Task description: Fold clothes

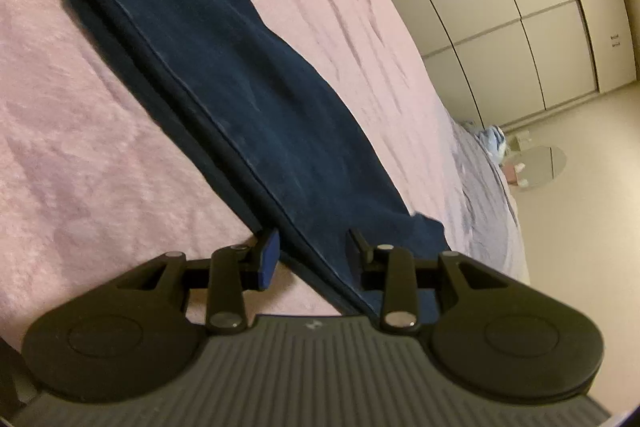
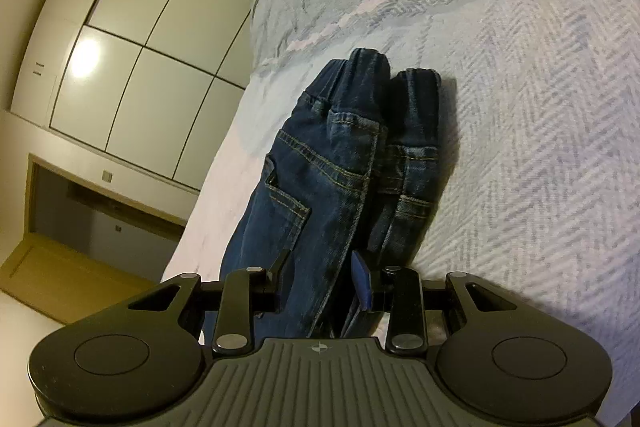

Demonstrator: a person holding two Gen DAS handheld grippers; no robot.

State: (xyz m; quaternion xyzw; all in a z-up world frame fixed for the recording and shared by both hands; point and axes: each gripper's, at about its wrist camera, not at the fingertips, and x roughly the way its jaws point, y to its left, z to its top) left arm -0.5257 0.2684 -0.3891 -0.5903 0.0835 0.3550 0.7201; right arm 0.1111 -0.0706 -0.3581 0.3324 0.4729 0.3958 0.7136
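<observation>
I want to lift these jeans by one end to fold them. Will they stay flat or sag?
The jeans will probably sag: they lie limp on the bedspread. The doubled waistband looks thick, so that end is likely heavier. Denim on fuzzy fabric may drag rather than slide.

Left tool [image 1: 314, 247] jaws parted, right tool [image 2: 322, 269] likewise, both angled downward
</observation>
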